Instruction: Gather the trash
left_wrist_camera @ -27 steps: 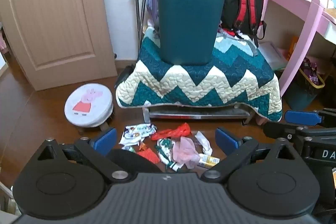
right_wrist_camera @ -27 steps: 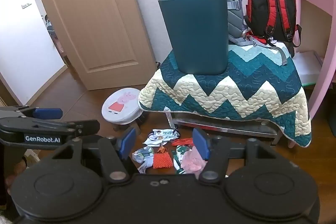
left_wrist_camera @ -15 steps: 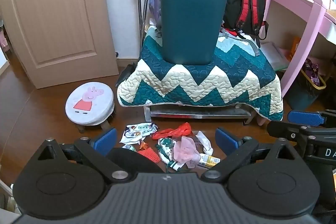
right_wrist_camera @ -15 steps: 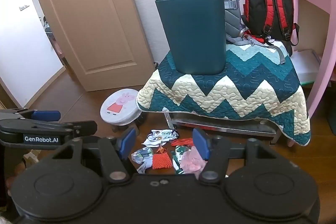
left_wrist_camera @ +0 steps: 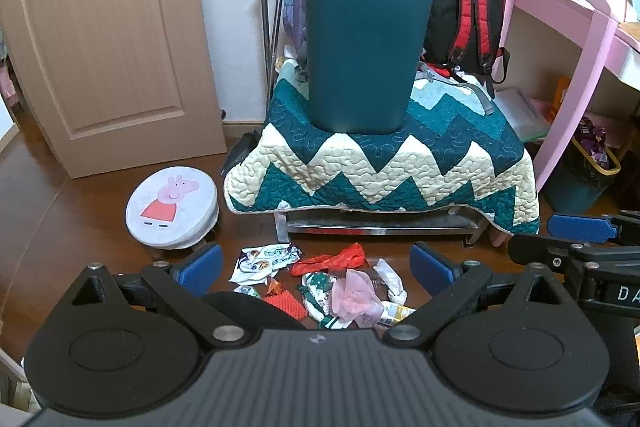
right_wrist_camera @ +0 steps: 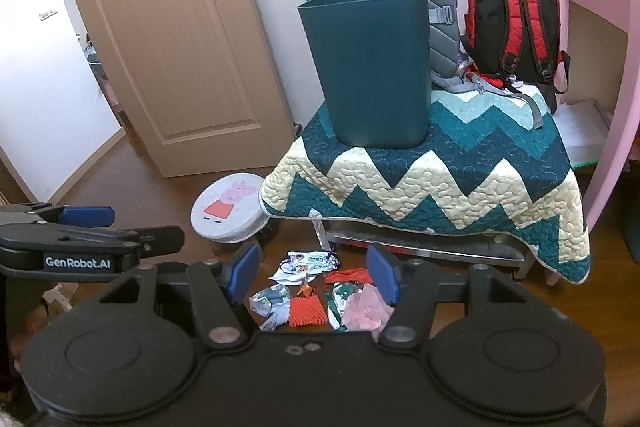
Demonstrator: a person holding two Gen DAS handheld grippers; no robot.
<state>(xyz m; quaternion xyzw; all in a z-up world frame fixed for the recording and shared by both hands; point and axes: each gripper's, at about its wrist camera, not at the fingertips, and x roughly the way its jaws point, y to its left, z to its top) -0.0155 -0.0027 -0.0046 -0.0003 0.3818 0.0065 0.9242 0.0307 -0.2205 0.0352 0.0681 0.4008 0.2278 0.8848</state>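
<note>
Nothing is collected yet: both grippers, left [left_wrist_camera: 316, 265] and right [right_wrist_camera: 313, 273], hang spread wide and empty above the trash [left_wrist_camera: 320, 285] on the floor; beyond, the bin [left_wrist_camera: 362, 55] waits on the quilt [left_wrist_camera: 384, 163].

Child's bedroom at home, pink desk [left_wrist_camera: 568, 39], school backpacks [right_wrist_camera: 516, 23], cartoon-pig stool [left_wrist_camera: 172, 211], quilt-covered bench [left_wrist_camera: 384, 163], wooden door [right_wrist_camera: 168, 27]
</note>
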